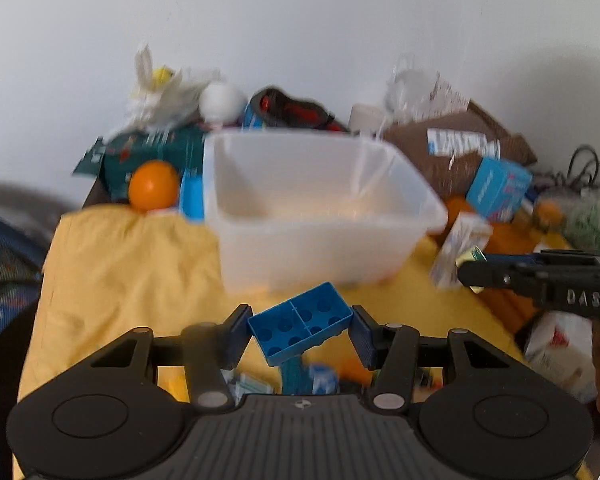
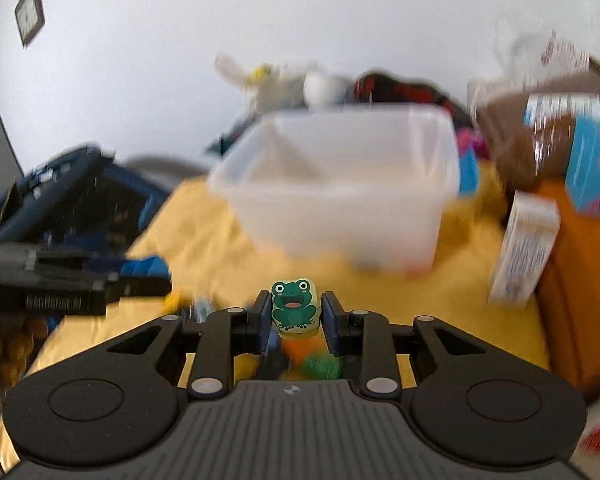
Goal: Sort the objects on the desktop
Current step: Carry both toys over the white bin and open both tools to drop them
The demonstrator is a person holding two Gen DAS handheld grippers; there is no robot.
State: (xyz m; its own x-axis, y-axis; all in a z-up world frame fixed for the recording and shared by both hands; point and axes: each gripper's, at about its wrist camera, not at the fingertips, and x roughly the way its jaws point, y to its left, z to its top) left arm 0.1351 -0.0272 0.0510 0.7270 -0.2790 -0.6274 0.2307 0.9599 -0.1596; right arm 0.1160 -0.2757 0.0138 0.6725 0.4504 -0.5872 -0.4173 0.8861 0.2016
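Between the left gripper's (image 1: 300,330) ribbed dark-blue pads we see a blue plastic brick (image 1: 299,329), hollow underside facing the camera: rectangular, split by ribs, round stud sockets inside. Pads are clamped on its two short sides, and it hangs tilted above the wrinkled yellow cloth (image 1: 120,264). Beyond it stands a translucent plastic bin (image 1: 316,208), rounded corners, smooth walls. An orange ball (image 1: 154,191) sits left of the bin. At right edge, the right gripper (image 1: 470,270) shows side-on.

From the right wrist, the right gripper (image 2: 295,312) has its fingers pressed on a small pale block printed with a green cartoon frog (image 2: 293,309), held upright above the cloth (image 2: 204,240). Same bin (image 2: 340,188) ahead, blurred. A white carton (image 2: 524,252) leans right of it.
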